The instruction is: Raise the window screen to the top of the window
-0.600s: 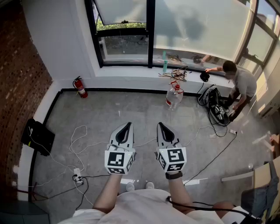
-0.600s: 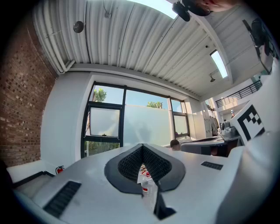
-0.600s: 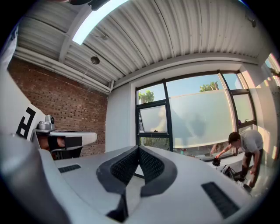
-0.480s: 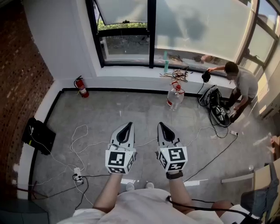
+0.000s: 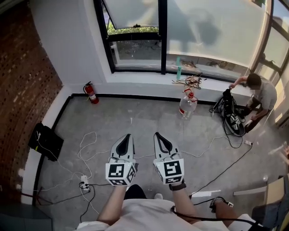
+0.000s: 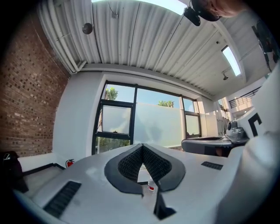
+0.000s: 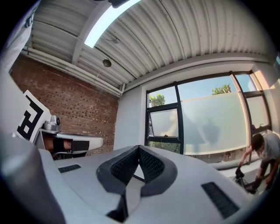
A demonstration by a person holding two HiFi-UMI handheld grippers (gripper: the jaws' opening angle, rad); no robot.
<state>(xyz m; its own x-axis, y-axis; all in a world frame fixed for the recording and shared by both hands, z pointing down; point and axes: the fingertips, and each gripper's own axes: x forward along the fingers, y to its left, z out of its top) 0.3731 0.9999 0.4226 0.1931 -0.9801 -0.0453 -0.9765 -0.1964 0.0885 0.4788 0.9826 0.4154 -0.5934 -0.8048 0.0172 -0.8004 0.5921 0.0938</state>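
The black-framed window (image 5: 161, 36) fills the far wall. Its pale screen (image 5: 133, 11) hangs over the upper part of the left pane, with greenery showing below its bottom bar. In the left gripper view the screen (image 6: 115, 124) sits far ahead, and it is equally distant in the right gripper view (image 7: 165, 122). My left gripper (image 5: 127, 136) and right gripper (image 5: 157, 134) are side by side over the floor, well short of the window and pointing towards it. Both are shut and hold nothing, their jaws meeting at the tip (image 6: 142, 146) (image 7: 139, 148).
A brick wall (image 5: 27, 81) runs along the left. On the floor are a fire extinguisher (image 5: 91, 92), a water bottle (image 5: 187, 103), a black bag (image 5: 45, 140), loose cables (image 5: 86, 149) and a power strip (image 5: 84, 182). A person (image 5: 259, 92) crouches by a backpack (image 5: 232, 115) at right.
The head view has swung, so the window, extinguisher and bottle now sit further right. Both grippers sit lower and slightly closer together in the picture, still shut.
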